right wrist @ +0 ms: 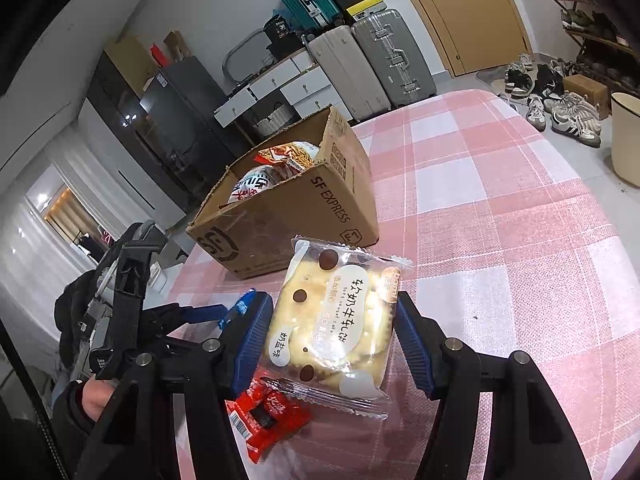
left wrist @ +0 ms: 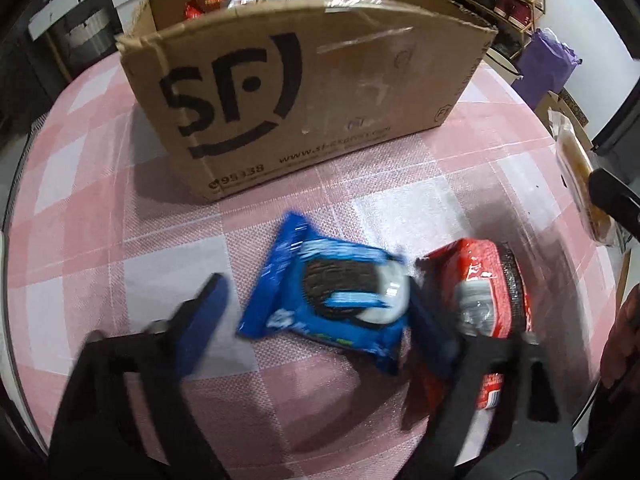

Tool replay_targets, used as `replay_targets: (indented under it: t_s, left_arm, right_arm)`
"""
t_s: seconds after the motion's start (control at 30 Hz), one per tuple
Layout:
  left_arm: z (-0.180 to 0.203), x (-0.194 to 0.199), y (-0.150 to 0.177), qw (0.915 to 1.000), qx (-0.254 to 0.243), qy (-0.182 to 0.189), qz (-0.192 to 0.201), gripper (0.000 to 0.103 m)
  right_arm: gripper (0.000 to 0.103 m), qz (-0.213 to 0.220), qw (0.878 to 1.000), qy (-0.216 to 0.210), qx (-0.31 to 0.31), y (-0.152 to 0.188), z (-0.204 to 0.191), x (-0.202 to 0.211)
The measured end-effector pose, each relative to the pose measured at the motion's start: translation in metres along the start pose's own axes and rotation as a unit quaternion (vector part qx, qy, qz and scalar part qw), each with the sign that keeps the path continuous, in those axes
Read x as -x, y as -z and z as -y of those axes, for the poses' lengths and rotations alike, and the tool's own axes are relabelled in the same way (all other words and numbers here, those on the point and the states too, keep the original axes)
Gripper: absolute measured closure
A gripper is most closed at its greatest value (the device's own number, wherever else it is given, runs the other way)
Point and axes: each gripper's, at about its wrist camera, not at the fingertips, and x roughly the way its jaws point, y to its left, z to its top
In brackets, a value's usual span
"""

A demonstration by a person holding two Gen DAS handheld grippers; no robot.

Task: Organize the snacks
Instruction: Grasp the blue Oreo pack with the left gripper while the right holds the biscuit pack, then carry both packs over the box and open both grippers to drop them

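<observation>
A blue cookie packet (left wrist: 320, 300) lies flat on the pink checked tablecloth (left wrist: 160, 260). My left gripper (left wrist: 320, 314) stands open around it. The right pad touches the packet's edge, and a gap shows at the left pad. A red cookie packet (left wrist: 488, 280) lies just to the right of it. My right gripper (right wrist: 334, 336) is shut on a clear cracker packet (right wrist: 340, 320) and holds it above the table, over the red cookie packet (right wrist: 268, 416). A brown cardboard box (left wrist: 320, 92) stands behind, open-topped, with several snack bags (right wrist: 280, 164) inside.
The cardboard box (right wrist: 300, 216) sits near the table's far left edge. Bare tablecloth (right wrist: 520, 220) stretches to its right. Beyond the table are suitcases (right wrist: 372, 60), shoes (right wrist: 560, 108) on the floor and a white bin (right wrist: 626, 136). A sleeve and hand (right wrist: 92, 396) hold the left tool.
</observation>
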Motion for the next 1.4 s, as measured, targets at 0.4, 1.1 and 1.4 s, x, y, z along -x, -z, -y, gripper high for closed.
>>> replay_targets:
  t_s: [0.4,1.1,1.4]
  left_arm:
    - [-0.009,0.045,0.011,0.998,0.017,0.014,0.059,0.059]
    - [-0.035,0.163,-0.004,0.9881,0.017,0.044,0.147,0.059]
    - [-0.032,0.196,-0.046,0.9831,0.009,0.049,0.176,0.059]
  right_arm:
    - [0.041,0.001,1.0,-0.003,0.016,-0.001,-0.02,0.0]
    - [0.041,0.037,0.993,-0.03,0.104,-0.051,-0.096,0.03]
    - [0.041,0.059,0.99,-0.048,0.122,-0.093,-0.126,0.039]
